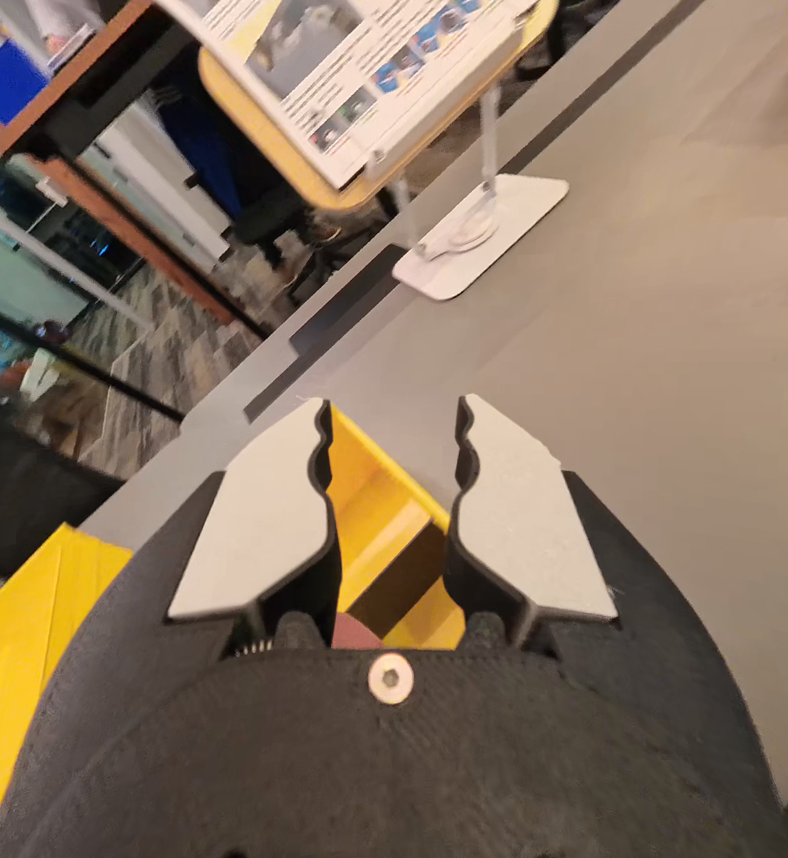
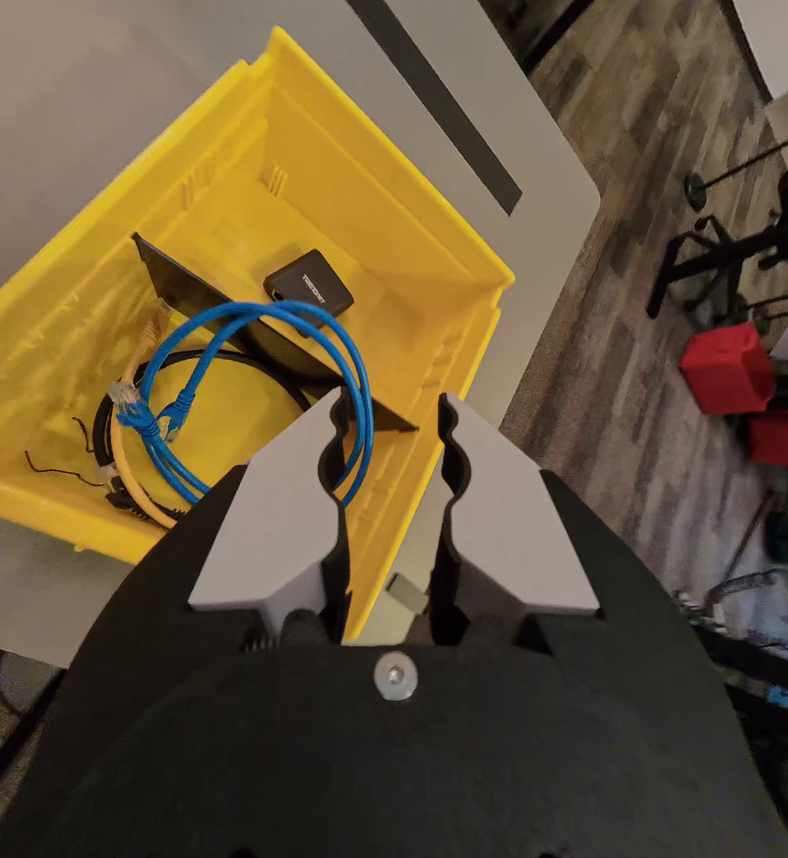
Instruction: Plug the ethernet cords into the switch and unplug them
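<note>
A yellow bin (image 2: pixel 382 195) sits on the grey table, split by a black divider (image 2: pixel 187 288). A small black switch (image 2: pixel 308 288) lies in its far compartment. A coiled blue ethernet cord (image 2: pixel 262 325), an orange cord (image 2: pixel 125 459) and a black cord (image 2: pixel 248 357) lie in the near compartment; the blue loop hangs over the divider. My right gripper (image 2: pixel 389 399) is open and empty above the bin's near right rim. My left gripper (image 1: pixel 394 408) is open and empty above a yellow bin (image 1: pixel 378 501) on the grey table (image 1: pixel 615 371).
A white stand (image 1: pixel 480 237) holding a board with printed pages (image 1: pixel 359 79) stands on the table ahead of the left gripper. The table edge runs close to the bin's right side. Red bins (image 2: pixel 726 371) and chair bases sit on the floor beyond. Across from one pair of fingers to the other is roughly 70 centimeters.
</note>
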A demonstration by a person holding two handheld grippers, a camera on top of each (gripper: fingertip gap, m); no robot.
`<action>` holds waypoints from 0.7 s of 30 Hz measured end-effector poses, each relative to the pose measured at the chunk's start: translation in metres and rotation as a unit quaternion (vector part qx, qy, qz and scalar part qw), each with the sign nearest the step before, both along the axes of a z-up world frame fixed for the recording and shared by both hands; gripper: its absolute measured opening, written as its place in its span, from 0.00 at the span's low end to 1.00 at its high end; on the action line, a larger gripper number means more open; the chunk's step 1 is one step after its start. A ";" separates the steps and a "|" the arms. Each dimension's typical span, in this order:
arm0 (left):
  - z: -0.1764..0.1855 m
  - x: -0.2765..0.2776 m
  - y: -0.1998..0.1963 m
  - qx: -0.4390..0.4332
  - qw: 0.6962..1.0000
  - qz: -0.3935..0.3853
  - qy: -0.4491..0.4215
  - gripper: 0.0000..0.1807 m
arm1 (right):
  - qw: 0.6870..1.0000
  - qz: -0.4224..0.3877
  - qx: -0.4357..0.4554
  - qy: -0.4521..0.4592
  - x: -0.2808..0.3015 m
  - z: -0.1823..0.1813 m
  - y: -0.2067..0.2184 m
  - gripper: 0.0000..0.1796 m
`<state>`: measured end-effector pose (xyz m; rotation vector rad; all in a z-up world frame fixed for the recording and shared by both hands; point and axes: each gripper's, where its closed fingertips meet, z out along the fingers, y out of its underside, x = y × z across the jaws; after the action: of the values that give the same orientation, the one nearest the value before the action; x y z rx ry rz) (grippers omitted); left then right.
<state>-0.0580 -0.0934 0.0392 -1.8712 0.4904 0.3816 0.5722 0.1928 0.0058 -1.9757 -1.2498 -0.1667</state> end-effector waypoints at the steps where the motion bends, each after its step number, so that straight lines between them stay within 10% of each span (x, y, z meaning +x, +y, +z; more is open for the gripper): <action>1: -0.001 -0.014 -0.007 -0.001 1.000 0.021 -0.006 0.29 | 1.000 -0.012 -0.004 0.024 0.010 -0.004 -0.003 0.21; 10: -0.043 -0.137 -0.088 -0.078 0.972 0.217 -0.045 0.40 | 0.983 -0.124 -0.072 0.113 0.090 -0.064 -0.013 0.41; 21: -0.128 -0.176 -0.140 -0.182 0.926 0.274 -0.187 0.37 | 0.955 -0.063 -0.170 0.236 0.041 -0.103 -0.010 0.32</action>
<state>-0.2343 -0.2335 -0.0891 -2.3689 -0.2539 0.2965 0.6137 0.1831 -0.0974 -2.2116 -0.8797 0.4670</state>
